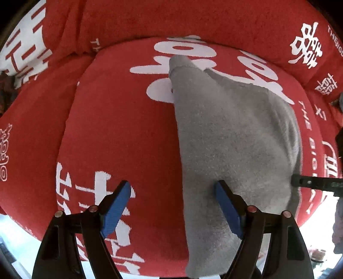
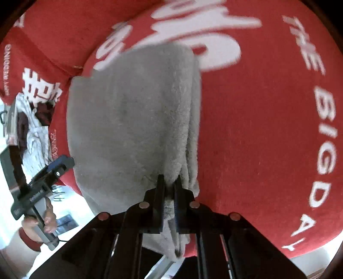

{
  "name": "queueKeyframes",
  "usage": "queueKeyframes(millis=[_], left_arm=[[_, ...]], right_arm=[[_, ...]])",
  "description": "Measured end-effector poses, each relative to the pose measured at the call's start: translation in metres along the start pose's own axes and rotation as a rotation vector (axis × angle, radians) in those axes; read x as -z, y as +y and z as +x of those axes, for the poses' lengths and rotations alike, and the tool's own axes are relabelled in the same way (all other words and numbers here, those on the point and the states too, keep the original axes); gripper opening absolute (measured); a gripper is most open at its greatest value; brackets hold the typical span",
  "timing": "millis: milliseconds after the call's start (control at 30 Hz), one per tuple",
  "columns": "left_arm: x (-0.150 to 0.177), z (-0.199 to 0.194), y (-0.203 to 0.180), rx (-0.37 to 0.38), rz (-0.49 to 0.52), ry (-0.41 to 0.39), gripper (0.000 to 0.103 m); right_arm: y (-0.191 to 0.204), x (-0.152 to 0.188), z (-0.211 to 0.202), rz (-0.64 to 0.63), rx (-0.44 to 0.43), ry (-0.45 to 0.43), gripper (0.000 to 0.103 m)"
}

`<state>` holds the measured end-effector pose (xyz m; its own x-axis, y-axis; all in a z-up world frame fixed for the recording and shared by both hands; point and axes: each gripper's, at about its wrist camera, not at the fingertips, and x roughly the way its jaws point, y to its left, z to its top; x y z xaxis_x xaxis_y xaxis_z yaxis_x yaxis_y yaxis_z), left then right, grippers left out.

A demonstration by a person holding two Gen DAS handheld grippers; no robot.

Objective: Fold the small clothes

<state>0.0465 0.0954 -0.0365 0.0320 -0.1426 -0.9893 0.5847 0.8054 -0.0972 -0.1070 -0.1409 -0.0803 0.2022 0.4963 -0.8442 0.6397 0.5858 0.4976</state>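
A small grey fleece garment [image 1: 225, 133] lies folded on a red seat cushion [image 1: 120, 120] with white lettering. My left gripper [image 1: 173, 185] hangs open straight above the garment's left edge, one blue pad over the red fabric and the other over the grey, holding nothing. In the right wrist view, my right gripper [image 2: 169, 179] is shut on the near edge of the grey garment [image 2: 133, 118], with a pinch of cloth bunched between its jaws. The left gripper [image 2: 64, 163] shows at the garment's left side, held by a person's hand [image 2: 42, 223].
The red cushion [image 2: 257, 128] spreads wide to the right of the garment. A red backrest [image 1: 171, 19] rises behind it. Other white and dark red clothes [image 2: 32, 120] lie off the cushion's left side. Bright white floor shows below the cushion's front edge.
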Motion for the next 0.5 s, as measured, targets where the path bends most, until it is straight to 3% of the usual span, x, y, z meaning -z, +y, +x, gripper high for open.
queueKeyframes(millis=[167,367,500], left_arm=[[0.002,0.0,0.008,0.013,-0.046,0.02,0.088],[0.002,-0.006,0.002,-0.022,-0.012,0.049,0.088],[0.001,-0.007,0.001,-0.031,-0.032,0.065,0.088]], right_arm=[[0.02,0.006,-0.002,-0.086,0.107,-0.024,0.007],[0.041,0.015,-0.005,-0.133,0.243,-0.029,0.008],[0.033,0.016,-0.008,-0.088,0.24,-0.012,0.008]])
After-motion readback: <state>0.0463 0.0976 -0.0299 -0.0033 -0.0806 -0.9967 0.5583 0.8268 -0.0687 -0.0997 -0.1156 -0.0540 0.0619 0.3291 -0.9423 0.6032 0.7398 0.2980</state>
